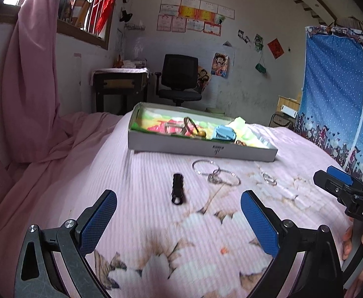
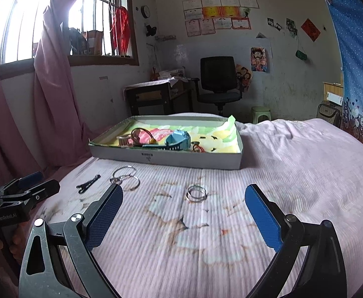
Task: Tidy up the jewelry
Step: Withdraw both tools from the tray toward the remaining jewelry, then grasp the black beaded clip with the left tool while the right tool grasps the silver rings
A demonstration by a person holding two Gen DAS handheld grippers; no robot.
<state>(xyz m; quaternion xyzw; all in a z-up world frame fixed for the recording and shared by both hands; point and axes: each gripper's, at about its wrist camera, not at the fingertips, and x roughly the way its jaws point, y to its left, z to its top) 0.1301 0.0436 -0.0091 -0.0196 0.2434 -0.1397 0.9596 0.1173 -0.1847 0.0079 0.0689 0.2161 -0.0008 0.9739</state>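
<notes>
Jewelry rings lie flat on soft bedding, so the right gripper, jaws apart and empty like the left gripper, may snag cloth.

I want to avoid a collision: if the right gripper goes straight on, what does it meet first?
Probably the small silver rings on the bedspread, ahead of the right gripper between its open jaws; depth is unclear.

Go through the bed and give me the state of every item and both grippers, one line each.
Left gripper: open, empty, above the bedspread.
Right gripper: open, empty.
Box: lidless, on the bed, holding trinkets.
Black hair clip: loose on the bedspread, outside the box.
Linked silver bangles: flat on the bedspread.
Small silver rings: flat on the bedspread, ahead of the right gripper.
</notes>
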